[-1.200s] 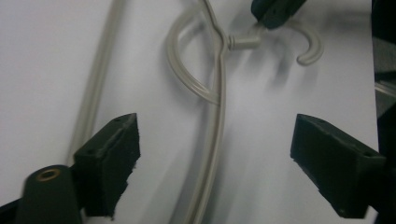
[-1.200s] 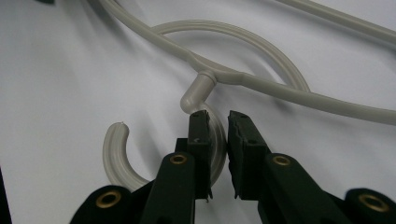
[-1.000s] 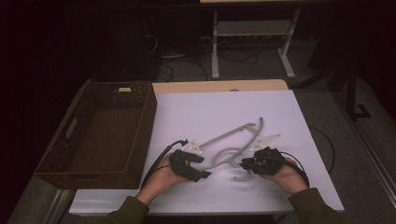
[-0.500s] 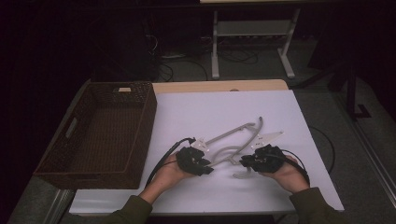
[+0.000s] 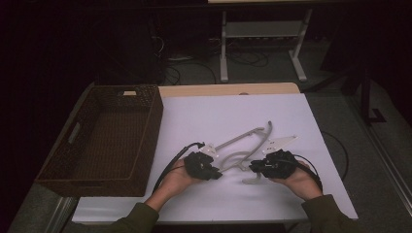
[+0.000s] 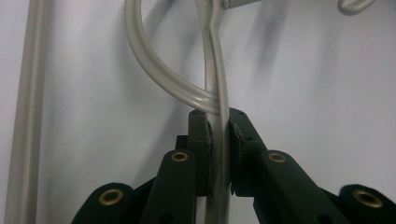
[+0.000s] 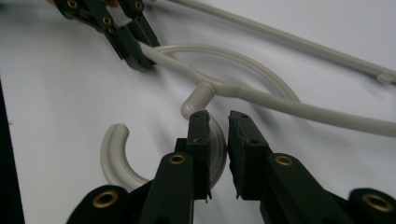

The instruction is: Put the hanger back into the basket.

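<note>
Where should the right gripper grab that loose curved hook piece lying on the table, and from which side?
Probably mid-arc on the hook piece, coming from the person's side. Its band is thin enough there for the right gripper, whose jaws already straddle it; the broken tip curls away and would likely slip.

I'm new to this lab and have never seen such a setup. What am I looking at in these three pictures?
A person at a table holds a hand-held gripper in each hand. The high view looks down from above: left hand-held gripper, right hand-held gripper, a pale plastic clothes hanger on the white tabletop, and a wicker basket to the left. The other two pictures come from cameras riding on the grippers. The left gripper's jaws are clamped on a hanger bar. The right gripper's jaws stand slightly apart around the hanger's hook.
</note>
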Available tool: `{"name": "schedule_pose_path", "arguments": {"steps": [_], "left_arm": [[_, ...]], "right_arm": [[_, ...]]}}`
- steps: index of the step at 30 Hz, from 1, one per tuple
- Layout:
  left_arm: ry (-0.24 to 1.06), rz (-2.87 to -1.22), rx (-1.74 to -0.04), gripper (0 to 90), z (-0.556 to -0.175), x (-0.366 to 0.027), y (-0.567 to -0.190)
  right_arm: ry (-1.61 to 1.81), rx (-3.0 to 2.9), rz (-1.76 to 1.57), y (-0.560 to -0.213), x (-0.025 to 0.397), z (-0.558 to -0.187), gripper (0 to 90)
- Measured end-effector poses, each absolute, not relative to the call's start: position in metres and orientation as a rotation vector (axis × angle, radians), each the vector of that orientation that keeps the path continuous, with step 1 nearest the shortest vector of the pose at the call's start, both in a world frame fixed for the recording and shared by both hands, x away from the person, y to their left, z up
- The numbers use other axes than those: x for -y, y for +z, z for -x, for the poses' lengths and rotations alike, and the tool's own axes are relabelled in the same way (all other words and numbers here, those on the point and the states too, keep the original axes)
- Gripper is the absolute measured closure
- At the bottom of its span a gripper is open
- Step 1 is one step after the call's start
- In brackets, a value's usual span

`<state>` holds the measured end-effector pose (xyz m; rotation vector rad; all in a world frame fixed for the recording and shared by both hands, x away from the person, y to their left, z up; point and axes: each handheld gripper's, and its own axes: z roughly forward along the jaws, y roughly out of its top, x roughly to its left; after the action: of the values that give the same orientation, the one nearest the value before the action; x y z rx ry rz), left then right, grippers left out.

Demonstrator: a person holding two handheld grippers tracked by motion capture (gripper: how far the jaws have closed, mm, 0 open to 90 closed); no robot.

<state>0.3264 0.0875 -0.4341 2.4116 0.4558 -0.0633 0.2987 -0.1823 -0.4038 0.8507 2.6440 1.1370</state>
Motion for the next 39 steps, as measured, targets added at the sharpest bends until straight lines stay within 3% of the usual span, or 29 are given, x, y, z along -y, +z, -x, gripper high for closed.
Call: {"name": "schedule_pose_path", "arguments": {"steps": [7, 26, 39], "left_arm": [[-0.077, -2.399, -0.464, 81.8, -0.327, -0.089, -0.431], [-0.089, -2.317, -0.476, 82.1, -0.326, -0.103, -0.398], [-0.043, -2.277, -0.518, 82.0, -0.337, -0.114, -0.336]], "right_arm": [[1.293, -2.496, -0.934, -0.393, 0.196, -0.299, 36.4], [1.331, -2.288, -1.075, -0.385, 0.252, -0.285, 27.7], [1.342, -2.304, -1.083, -0.402, 0.254, -0.271, 15.1]]}}
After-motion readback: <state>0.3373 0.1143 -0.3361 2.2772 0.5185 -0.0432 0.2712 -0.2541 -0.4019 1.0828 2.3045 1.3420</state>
